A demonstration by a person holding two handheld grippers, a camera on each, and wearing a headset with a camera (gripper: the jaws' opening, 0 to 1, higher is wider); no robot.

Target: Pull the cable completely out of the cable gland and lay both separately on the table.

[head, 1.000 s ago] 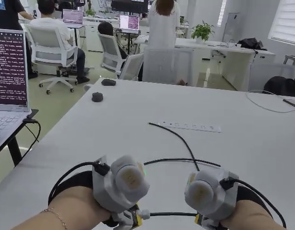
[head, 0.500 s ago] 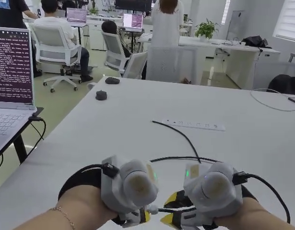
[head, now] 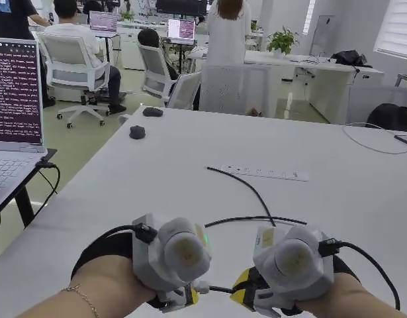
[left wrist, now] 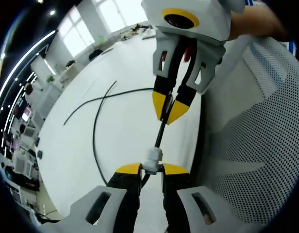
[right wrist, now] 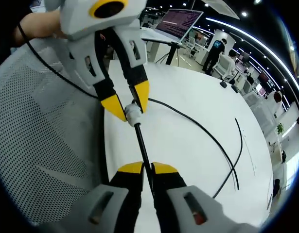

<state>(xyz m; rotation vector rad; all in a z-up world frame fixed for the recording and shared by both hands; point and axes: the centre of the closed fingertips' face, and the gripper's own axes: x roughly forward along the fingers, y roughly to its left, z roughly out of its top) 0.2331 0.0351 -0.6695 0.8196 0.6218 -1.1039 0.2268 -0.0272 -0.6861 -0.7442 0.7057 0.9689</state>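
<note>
A: Spreading wide in the head view lies the white surface [head: 190,152], with an open laptop [head: 14,93] beside it at nine o'clock and a power strip [head: 264,174] just past centre toward three.

B: And the claws?

A: Both sit at six o'clock, tips facing each other. The left claw [left wrist: 151,169] is clamped on the white cable gland [left wrist: 153,158]. The right claw [right wrist: 147,168] is pinched tight on the black cable [right wrist: 139,138] near it.

B: Where does the cable run?

A: A short stretch spans the two claws, and the rest loops over the surface toward twelve o'clock. The gland is still on the cable.
</note>
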